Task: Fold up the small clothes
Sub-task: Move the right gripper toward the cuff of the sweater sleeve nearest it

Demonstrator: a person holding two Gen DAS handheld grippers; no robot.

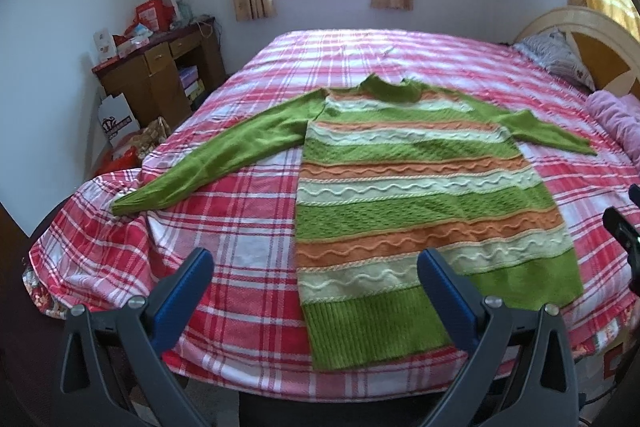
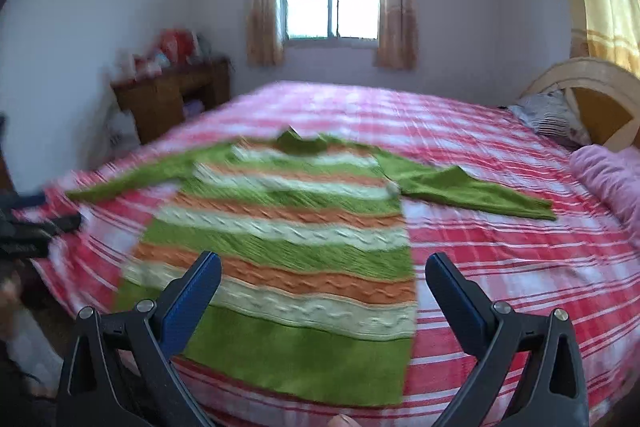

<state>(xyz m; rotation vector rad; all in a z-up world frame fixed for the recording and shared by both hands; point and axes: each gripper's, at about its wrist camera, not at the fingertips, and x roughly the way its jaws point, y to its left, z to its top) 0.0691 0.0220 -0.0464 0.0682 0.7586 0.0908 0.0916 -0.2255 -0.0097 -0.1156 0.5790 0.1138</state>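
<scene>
Garment: a striped knit sweater point(image 1: 420, 195) in green, orange and cream lay flat, front up, on the plaid bed sheet point(image 1: 248, 219)
Long axis: it ran away from the tongs, ribbed hem point(image 1: 376, 331) at the near edge of the bed and collar point(image 1: 390, 89) toward the window
Sleeves: both were spread out sideways, the left sleeve point(image 1: 224, 155) reaching down toward the bed's left corner, the right sleeve point(image 2: 476, 193) lying toward the pillow end
Left tongs point(image 1: 316, 291): released, jaws wide apart, gripping nothing, hovering above the hem's left corner
Right tongs point(image 2: 324, 295): likewise released and empty, hovering over the hem's right side (this view was blurred, so finer detail could not be told)
Nearer hand: each seemed about equally close to its own half of the hem; the left sleeve looked best suited to the left tongs, the right sleeve to the right
Stage: judged from the flat garment, no fold had been made
Next move: probably bringing a sleeve inward across the body, along the short axis
</scene>
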